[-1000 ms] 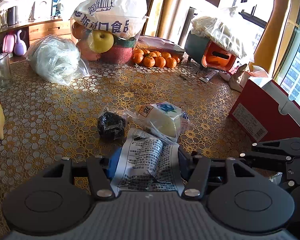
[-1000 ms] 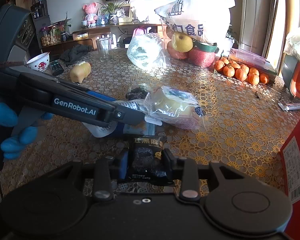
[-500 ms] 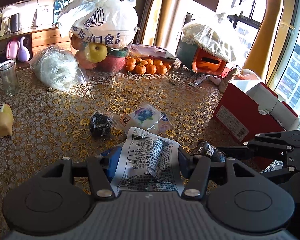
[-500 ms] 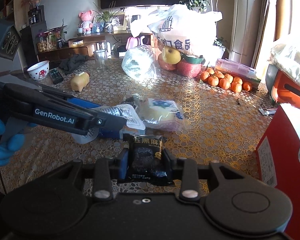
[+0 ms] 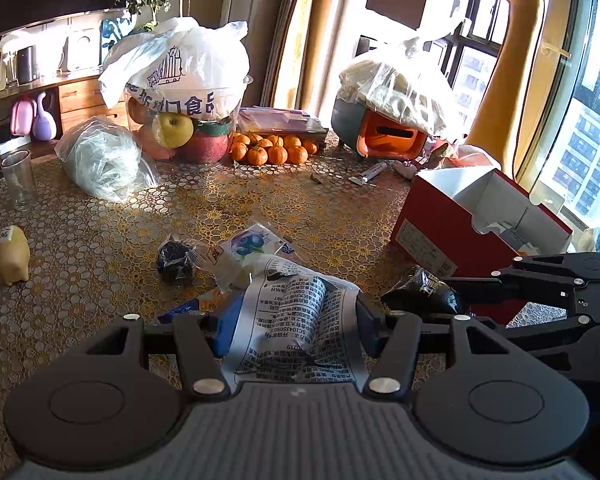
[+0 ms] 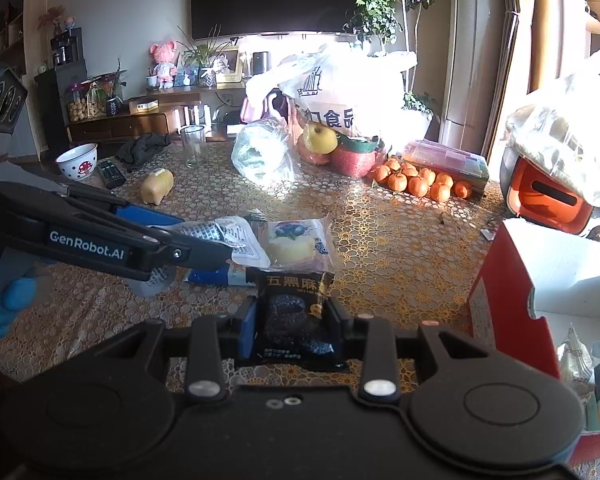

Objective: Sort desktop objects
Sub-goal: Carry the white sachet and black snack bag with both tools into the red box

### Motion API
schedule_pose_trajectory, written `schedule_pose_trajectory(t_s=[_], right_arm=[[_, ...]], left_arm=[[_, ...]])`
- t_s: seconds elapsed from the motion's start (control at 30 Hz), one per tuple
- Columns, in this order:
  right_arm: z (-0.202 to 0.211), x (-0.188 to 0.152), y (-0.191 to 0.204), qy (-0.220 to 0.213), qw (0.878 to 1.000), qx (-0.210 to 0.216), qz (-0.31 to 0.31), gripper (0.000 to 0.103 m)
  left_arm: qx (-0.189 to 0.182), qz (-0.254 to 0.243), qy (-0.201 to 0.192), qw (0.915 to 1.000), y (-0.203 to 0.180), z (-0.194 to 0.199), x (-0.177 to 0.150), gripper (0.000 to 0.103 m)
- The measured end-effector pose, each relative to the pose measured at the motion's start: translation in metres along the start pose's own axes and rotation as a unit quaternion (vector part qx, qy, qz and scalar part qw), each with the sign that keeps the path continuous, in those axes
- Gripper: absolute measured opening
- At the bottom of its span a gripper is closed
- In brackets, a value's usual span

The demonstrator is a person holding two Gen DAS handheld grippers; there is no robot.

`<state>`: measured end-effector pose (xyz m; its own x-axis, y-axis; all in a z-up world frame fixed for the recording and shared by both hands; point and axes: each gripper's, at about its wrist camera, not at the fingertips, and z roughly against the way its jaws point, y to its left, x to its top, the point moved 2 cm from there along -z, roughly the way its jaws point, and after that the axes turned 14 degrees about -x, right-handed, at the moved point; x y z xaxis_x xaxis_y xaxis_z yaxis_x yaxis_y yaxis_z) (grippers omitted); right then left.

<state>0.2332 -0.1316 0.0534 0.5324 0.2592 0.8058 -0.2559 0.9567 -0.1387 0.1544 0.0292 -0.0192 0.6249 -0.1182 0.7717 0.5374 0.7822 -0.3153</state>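
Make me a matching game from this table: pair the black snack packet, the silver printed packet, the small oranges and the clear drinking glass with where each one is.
Things:
1. black snack packet
2. silver printed packet
3. small oranges
4. clear drinking glass

Places:
A. clamped in the left gripper
B. standing upright at the table's far left
C. clamped in the right gripper
D. heaped beside the fruit bowl

Pairs: 1-C, 2-A, 3-D, 4-B

Hard sunlight from the windows (image 5: 580, 128) blows out the plastic bags (image 6: 340, 80), perhaps hiding detail; fisheye edges bend.
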Motion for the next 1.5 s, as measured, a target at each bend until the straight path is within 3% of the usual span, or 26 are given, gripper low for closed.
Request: schedule_pose_trajectory(t_s=[0.47,0.8,1.5], right_arm=[[0.05,-0.008,-0.042,-0.028,0.999,-0.022,-0.028,0.035],[0.077,-0.013,-0.087,-0.045,0.996,-0.06,-0.046,0.035],[0.084,-0.033,-0.174,-0.034,0.988,-0.131,-0.069,0.035]], left_arm=[[-0.025,-0.035,-0.007,0.999,-0.071,0.012,0.006,0.057],[-0.04,-0.067,-0.038,0.9962,-0.123,0.008,0.021,0.057],[-0.09,-0.124,0.0,0.9882,-0.202,-0.068,0.048,0.057]])
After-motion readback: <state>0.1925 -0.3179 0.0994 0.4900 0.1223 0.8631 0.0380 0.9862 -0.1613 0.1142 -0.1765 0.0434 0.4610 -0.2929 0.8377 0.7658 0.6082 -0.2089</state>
